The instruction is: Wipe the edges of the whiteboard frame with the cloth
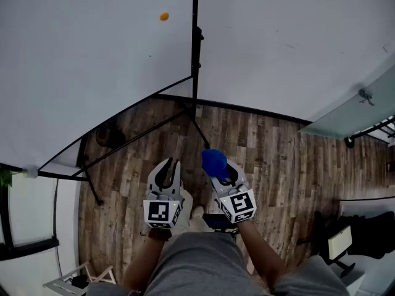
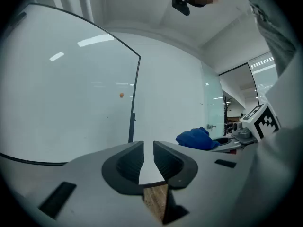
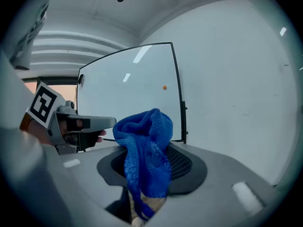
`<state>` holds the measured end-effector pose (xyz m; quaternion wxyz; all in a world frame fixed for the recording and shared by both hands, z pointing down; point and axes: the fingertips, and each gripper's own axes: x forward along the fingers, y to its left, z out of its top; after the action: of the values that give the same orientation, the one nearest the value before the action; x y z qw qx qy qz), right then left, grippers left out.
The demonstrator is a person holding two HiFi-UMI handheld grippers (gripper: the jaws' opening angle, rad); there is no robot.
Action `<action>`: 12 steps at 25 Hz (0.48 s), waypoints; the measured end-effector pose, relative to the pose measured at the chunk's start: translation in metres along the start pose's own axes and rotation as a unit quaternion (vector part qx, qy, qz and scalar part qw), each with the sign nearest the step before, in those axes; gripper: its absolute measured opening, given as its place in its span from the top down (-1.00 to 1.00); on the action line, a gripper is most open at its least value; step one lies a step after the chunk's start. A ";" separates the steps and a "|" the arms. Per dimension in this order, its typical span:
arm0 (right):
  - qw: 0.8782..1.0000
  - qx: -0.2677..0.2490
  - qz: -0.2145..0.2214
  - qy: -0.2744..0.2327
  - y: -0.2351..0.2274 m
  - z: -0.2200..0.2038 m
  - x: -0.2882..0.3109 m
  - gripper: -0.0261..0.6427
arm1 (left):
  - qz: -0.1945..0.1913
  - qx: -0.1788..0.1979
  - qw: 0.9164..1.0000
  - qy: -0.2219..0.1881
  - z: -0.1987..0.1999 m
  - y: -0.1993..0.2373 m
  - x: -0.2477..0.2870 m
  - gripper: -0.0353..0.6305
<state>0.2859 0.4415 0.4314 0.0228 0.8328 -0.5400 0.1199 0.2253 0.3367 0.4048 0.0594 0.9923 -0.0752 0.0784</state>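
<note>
The whiteboard (image 1: pixel 92 60) stands ahead on the left, with a black frame (image 1: pixel 195 42) down its right edge and an orange magnet (image 1: pixel 163 16) on its face. My right gripper (image 1: pixel 217 167) is shut on a bunched blue cloth (image 1: pixel 214 161), held low above the floor and short of the frame. In the right gripper view the cloth (image 3: pixel 144 155) hangs down between the jaws and the frame (image 3: pixel 178 93) rises behind it. My left gripper (image 1: pixel 168 172) is beside it, shut with nothing held. From the left gripper view, the frame (image 2: pixel 134 103) and the cloth (image 2: pixel 196 138) both show.
The board's black stand legs (image 1: pixel 92 184) spread over the wood floor (image 1: pixel 271 159). A white wall (image 1: pixel 290 36) lies behind, with a glass door (image 1: pixel 358 113) at right. A dark chair (image 1: pixel 364 239) sits at the lower right and a dark round object (image 1: pixel 110 135) under the board.
</note>
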 end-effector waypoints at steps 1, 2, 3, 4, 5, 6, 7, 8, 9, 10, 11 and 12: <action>1.000 0.009 0.007 -0.002 -0.001 0.002 0.009 0.40 | -0.001 -0.001 1.000 0.000 0.001 0.008 0.008 0.70; 1.000 0.016 0.013 -0.003 -0.003 0.004 0.019 0.39 | -0.002 -0.002 1.000 0.000 0.002 0.015 0.015 0.70; 1.000 0.021 0.017 -0.003 -0.004 0.006 0.029 0.39 | -0.002 -0.003 1.000 -0.001 0.003 0.024 0.023 0.71; 1.000 0.023 0.019 -0.002 -0.007 0.008 0.039 0.39 | -0.003 -0.004 1.000 -0.001 0.005 0.032 0.030 0.72; 1.000 0.022 0.021 0.000 -0.010 0.011 0.050 0.39 | -0.004 -0.004 1.000 -0.003 0.008 0.040 0.038 0.74; 1.000 0.019 0.023 0.002 -0.013 0.013 0.061 0.39 | -0.006 -0.004 1.000 -0.006 0.011 0.048 0.046 0.75; 1.000 0.016 0.026 0.004 -0.017 0.016 0.073 0.38 | -0.008 -0.003 1.000 -0.009 0.015 0.055 0.053 0.76; 0.999 0.012 0.029 0.005 -0.021 0.019 0.085 0.38 | -0.011 -0.003 1.000 -0.013 0.019 0.063 0.061 0.77; 0.999 0.009 0.033 0.006 -0.024 0.021 0.097 0.38 | -0.012 -0.004 1.000 -0.015 0.022 0.072 0.069 0.78; 0.999 0.007 0.039 0.007 -0.026 0.023 0.109 0.38 | -0.013 -0.006 1.000 -0.018 0.025 0.082 0.075 0.80; 0.999 0.004 0.044 0.008 -0.027 0.025 0.121 0.38 | -0.013 -0.008 1.000 -0.020 0.027 0.092 0.080 0.81; 0.999 0.001 0.050 0.010 -0.028 0.025 0.132 0.38 | -0.011 -0.010 1.000 -0.022 0.028 0.102 0.084 0.82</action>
<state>0.3671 0.3308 0.4393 0.0209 0.8036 -0.5806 0.1294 0.2957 0.2213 0.4023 0.0686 0.9939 -0.0660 0.0552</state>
